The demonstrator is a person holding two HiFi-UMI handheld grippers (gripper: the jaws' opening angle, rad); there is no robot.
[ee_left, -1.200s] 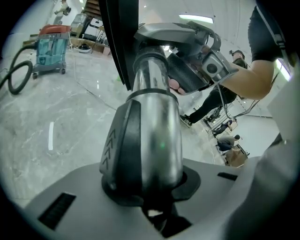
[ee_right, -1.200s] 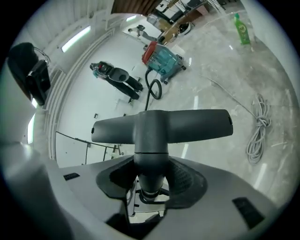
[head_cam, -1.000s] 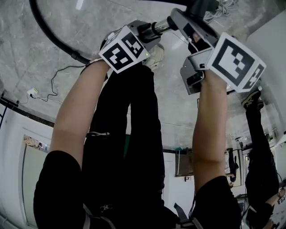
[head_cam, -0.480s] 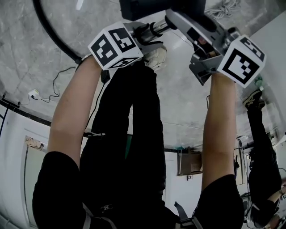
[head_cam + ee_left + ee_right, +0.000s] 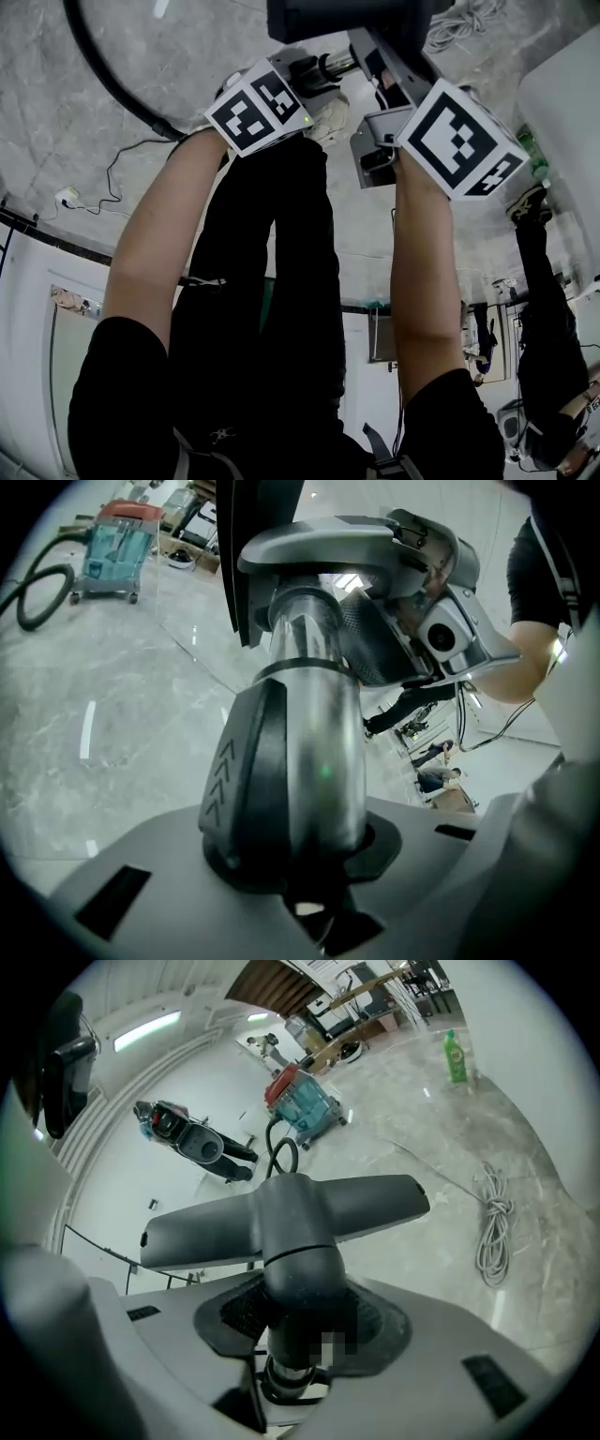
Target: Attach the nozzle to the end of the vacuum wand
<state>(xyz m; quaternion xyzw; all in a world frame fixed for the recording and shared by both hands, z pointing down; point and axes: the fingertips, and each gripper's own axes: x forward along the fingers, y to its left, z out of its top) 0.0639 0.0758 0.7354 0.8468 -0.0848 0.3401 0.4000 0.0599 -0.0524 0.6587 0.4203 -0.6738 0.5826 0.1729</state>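
**Wand in your left, nozzle in your right: both clamped**

Your left gripper (image 5: 300,847) is clenched on the wand (image 5: 314,733): 1 chrome tube, running straight up from the jaws in the left gripper view. On the tube's 9 o'clock side sits 1 dark clip (image 5: 239,771). The only marks on it are 3 raised chevrons, stacked.

Your right gripper (image 5: 300,1324) is clamped round the neck of the nozzle (image 5: 291,1208). That's 1 dark T-shaped floor head, w/ its bar lying across at 12 o'clock of the jaws. A chrome ring shows just under the neck. Can't tell if wand & nozzle are fully seated.

In the head view both things sit at 12 o'clock. The nozzle is against the top edge, and the wand runs from your left gripper toward 3 o'clock, up to it.

Markings: the left cube (image 5: 258,108) & right cube (image 5: 457,139), 2 in all, carry black-and-white square patterns.

On the floor, right gripper view:
- 1 teal vacuum (image 5: 305,1101) w/ red lid at 12 o'clock
- 1 green bottle (image 5: 455,1057) at 1 o'clock, label too small to read
- 1 coil of pale cable (image 5: 492,1218) at 3 o'clock

Head view: 1 black hose (image 5: 103,66) at 10 o'clock.
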